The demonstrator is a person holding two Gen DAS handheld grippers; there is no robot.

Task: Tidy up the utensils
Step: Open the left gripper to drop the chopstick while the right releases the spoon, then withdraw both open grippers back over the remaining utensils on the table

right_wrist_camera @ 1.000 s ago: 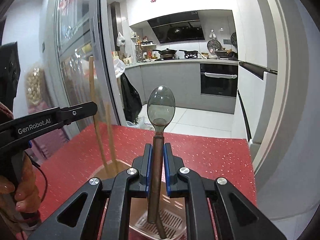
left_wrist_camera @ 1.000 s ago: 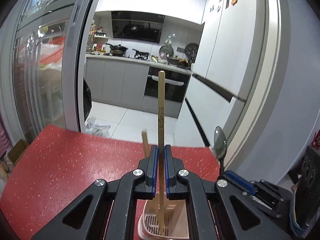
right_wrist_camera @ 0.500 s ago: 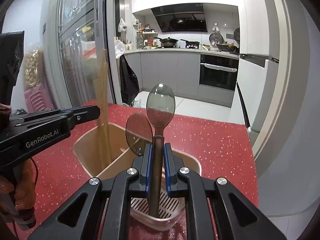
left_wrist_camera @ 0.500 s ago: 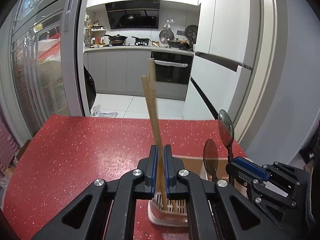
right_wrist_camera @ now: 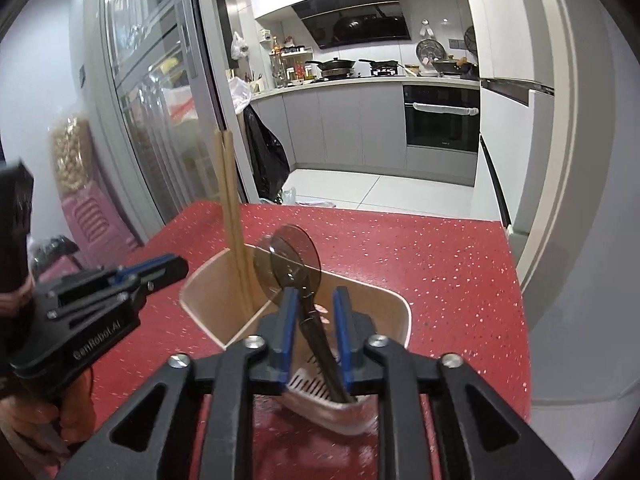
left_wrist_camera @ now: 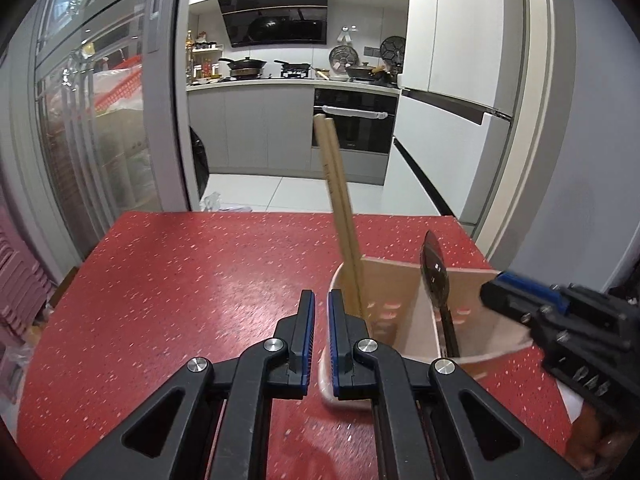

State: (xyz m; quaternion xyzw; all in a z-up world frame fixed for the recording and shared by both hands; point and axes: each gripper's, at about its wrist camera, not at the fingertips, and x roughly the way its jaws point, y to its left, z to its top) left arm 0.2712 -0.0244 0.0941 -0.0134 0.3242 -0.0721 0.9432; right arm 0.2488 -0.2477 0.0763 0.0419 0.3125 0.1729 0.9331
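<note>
over the holder (right_wrist_camera: 394,312), both grippers' jaws gape, gripping nothing.

chopsticks (right_wrist_camera: 232,216): 2 | spoons (right_wrist_camera: 294,262): 2 | utensil holder (right_wrist_camera: 208,296): 1, two compartments | grippers: 2, left gripper (left_wrist_camera: 321,340), right gripper (right_wrist_camera: 314,332)

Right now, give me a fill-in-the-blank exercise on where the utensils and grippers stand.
1. The two chopsticks stand in the holder on the ____ table.
2. The spoons share the holder, in a ____ compartment from the chopsticks.
3. The right gripper has its jaws ____ around the spoon handles.
4. The left gripper holds ____.

Missing words: red; different; open; nothing
</note>
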